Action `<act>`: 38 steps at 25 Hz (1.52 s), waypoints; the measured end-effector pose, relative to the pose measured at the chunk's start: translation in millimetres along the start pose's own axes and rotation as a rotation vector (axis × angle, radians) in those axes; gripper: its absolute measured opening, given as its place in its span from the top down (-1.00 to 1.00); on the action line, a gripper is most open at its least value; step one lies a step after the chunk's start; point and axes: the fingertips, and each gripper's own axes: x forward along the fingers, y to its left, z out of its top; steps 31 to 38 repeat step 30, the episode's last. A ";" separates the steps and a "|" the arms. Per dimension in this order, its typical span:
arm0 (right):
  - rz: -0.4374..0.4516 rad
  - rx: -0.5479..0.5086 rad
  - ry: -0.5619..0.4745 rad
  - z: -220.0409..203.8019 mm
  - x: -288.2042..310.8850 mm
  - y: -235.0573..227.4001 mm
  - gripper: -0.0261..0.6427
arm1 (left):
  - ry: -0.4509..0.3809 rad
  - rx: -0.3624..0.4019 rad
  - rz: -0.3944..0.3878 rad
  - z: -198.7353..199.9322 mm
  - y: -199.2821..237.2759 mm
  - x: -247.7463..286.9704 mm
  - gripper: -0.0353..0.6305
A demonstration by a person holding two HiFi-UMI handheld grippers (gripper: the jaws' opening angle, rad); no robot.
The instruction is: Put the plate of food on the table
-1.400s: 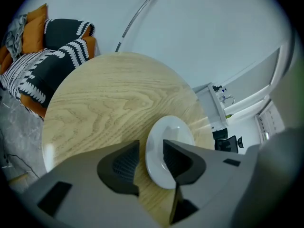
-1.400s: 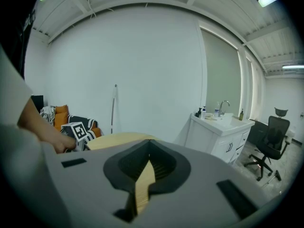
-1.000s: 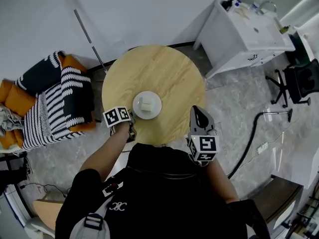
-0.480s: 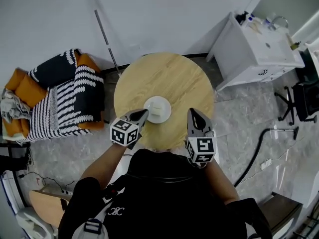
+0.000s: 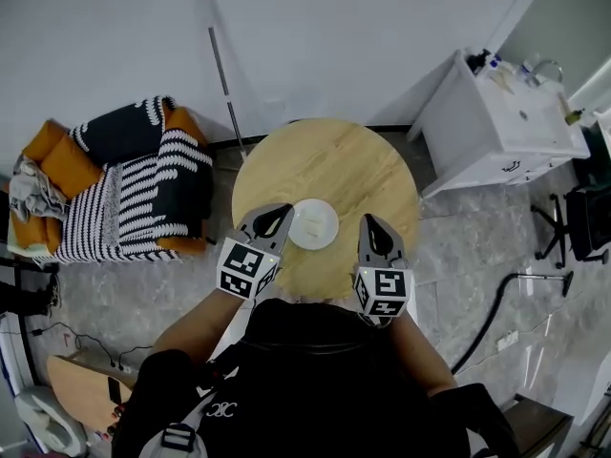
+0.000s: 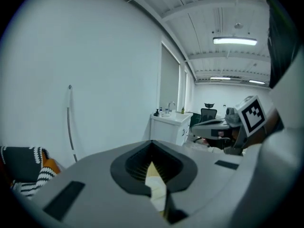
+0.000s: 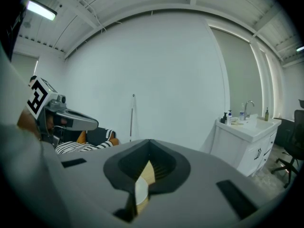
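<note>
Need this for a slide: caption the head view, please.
Plate of food on the round table, left gripper and right gripper shut on either side.

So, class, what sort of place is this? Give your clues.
Probably an office break corner: a round wooden table, a striped cushioned seat, a white sink cabinet and an office chair.

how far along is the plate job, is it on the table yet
Done: the plate of food sits on the round wooden table, near its front edge.
In hand: nothing. The left hand-held gripper and right hand-held gripper are both shut and empty, either side of the plate.
Left: nothing visible; the job looks finished.
</note>
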 end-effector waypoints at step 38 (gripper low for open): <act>-0.005 0.041 -0.030 4.1 -7.0 1.4 0.90 | 0.039 -0.052 -0.013 -12.9 -4.0 2.5 0.87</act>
